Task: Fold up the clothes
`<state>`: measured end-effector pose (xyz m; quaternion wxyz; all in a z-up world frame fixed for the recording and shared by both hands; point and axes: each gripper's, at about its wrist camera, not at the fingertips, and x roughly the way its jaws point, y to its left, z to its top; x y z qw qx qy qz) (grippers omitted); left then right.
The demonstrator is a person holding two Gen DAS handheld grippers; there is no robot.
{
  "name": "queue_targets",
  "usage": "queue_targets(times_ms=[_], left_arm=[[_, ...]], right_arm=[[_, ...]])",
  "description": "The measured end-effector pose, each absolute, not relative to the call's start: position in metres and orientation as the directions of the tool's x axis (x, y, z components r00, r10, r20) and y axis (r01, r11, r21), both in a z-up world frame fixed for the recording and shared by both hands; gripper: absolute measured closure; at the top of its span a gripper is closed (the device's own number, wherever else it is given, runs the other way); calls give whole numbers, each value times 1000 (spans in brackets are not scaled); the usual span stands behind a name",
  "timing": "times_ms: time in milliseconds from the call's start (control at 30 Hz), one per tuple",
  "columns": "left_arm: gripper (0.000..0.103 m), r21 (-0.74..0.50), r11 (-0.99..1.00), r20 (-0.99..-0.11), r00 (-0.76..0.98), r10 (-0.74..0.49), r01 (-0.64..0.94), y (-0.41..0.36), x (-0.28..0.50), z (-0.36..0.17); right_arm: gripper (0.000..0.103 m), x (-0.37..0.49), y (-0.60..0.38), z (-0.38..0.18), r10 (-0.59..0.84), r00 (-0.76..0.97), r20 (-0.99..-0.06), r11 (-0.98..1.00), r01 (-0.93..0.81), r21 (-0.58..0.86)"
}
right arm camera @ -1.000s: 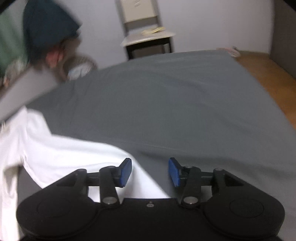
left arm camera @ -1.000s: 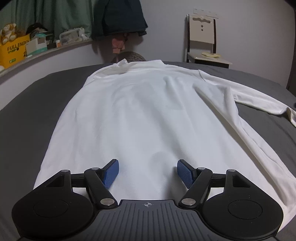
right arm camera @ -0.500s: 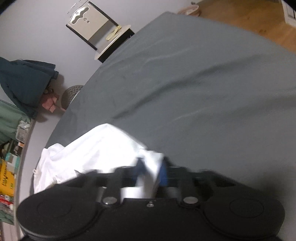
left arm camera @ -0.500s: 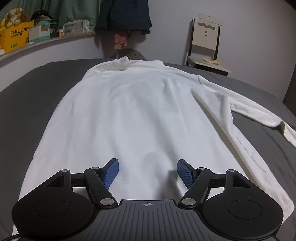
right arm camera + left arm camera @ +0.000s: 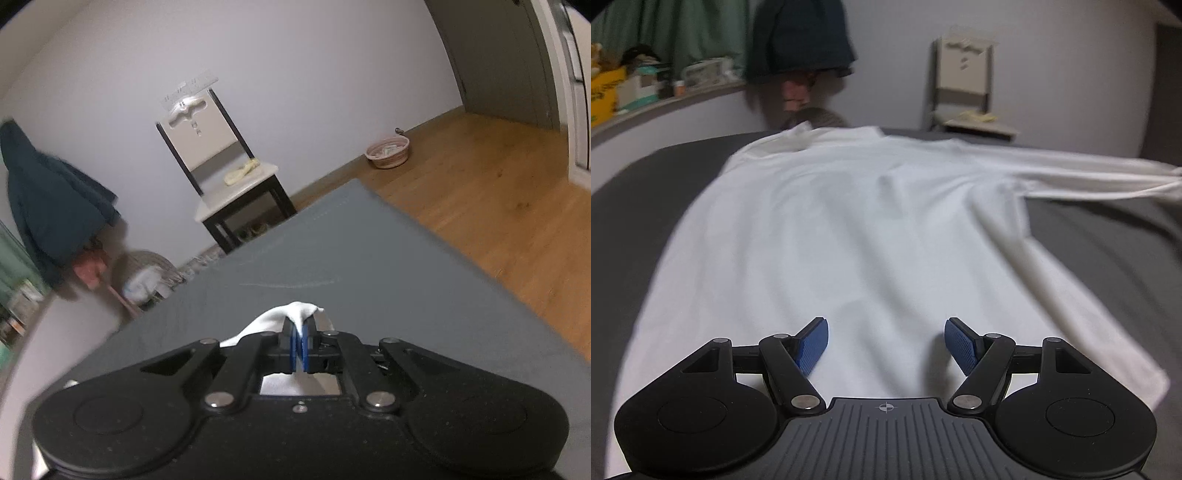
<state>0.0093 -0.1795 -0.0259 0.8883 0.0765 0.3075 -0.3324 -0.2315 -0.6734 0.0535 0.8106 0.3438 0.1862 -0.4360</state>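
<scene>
Clearly the step in hand is the sleeve fold. The white long-sleeved cotton shirt (image 5: 849,236) lies flat, hem nearest, on the dark grey bedspread (image 5: 635,192), with its right sleeve (image 5: 1089,173) stretched out taut to the right, seemingly lifted off the bed. The right gripper (image 5: 300,343) has its blue pads pressed together on a tuft of white cloth, which I take to be that sleeve's cuff (image 5: 295,312). The left gripper (image 5: 885,345) hangs over the near hem with its jaws wide apart, holding nothing.

To do it well, I would carry the cuff in a low arc leftward across the chest, keeping the sleeve taut enough not to twist, and let the crease fall along the shoulder seam. The left gripper could press down on the body near the right armpit, so the shirt does not drag sideways. Release only once the sleeve lies flat and smooth.
</scene>
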Motion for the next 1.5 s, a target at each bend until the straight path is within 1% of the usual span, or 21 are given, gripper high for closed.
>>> queue_targets(times_ms=[67,133,267,333,400,467,567,667,733,767,833,900,1000,1067,1133,1200,1233,1300,1367,1400,1500], left_arm=[[32,-98,716,-563,554,-613,692,-182,2,-21],[32,-77,654,-542,518,-661,753,-188,-9,-18],[32,-26,517,-541,423,-727,856,-204,-32,-18],[32,-19,468,-549,382,-743,884,-212,-42,-18],[32,-41,435,-558,341,-757,899,-219,-48,-18],[32,-109,423,-561,296,-773,899,-224,-49,-16],[32,-232,406,-554,222,-802,884,-229,-50,-15],[32,-231,407,-556,224,-801,883,-233,-56,-15],[32,-225,411,-559,229,-797,883,-235,-59,-17],[32,-232,406,-562,218,-798,884,-235,-60,-19],[32,-237,402,-572,207,-793,884,-236,-66,-23],[32,-235,407,-584,206,-785,883,-237,-67,-26],[32,-229,415,-595,211,-775,880,-238,-66,-29],[32,-230,415,-595,211,-776,880,-240,-61,-29],[32,-233,413,-594,207,-778,880,-239,-60,-28],[32,-233,408,-594,203,-778,883,-238,-61,-28],[32,-231,406,-594,202,-778,884,-238,-61,-28],[32,-230,406,-597,201,-777,885,-239,-61,-27],[32,-238,405,-596,196,-779,883,-239,-61,-25],[32,-241,402,-597,192,-779,883,-239,-61,-25],[32,-242,382,-600,172,-781,892,-238,-64,-22]], right_arm=[[100,-216,-682,34,-566,488,-665,377,870,317],[100,-204,-690,10,-537,434,-723,359,893,270],[96,-201,-694,-26,-464,368,-806,268,925,268],[85,-209,-695,-32,-453,392,-800,252,918,307],[60,-217,-695,-33,-441,451,-776,254,892,374],[49,-227,-689,-32,-459,465,-757,236,886,400],[47,-247,-686,-37,-457,509,-730,221,860,461],[48,-262,-684,-44,-443,556,-703,224,828,514],[52,-264,-681,-47,-437,597,-673,281,801,528],[57,-262,-680,-49,-427,611,-667,310,792,526],[71,-255,-681,-50,-413,612,-674,352,791,501],[89,-246,-684,-48,-419,588,-692,350,808,475],[93,-245,-692,-33,-389,622,-679,307,783,541],[94,-250,-695,-1,-402,707,-582,310,703,640],[97,-256,-694,44,-429,789,-440,370,598,711],[101,-265,-681,92,-474,834,-284,508,522,685],[101,-266,-676,102,-479,831,-284,535,533,656],[101,-263,-678,94,-447,794,-412,503,604,618],[101,-259,-681,59,-420,692,-587,454,720,524],[101,-259,-682,38,-403,642,-652,427,762,486],[102,-266,-682,-17,-367,531,-764,327,842,428]])
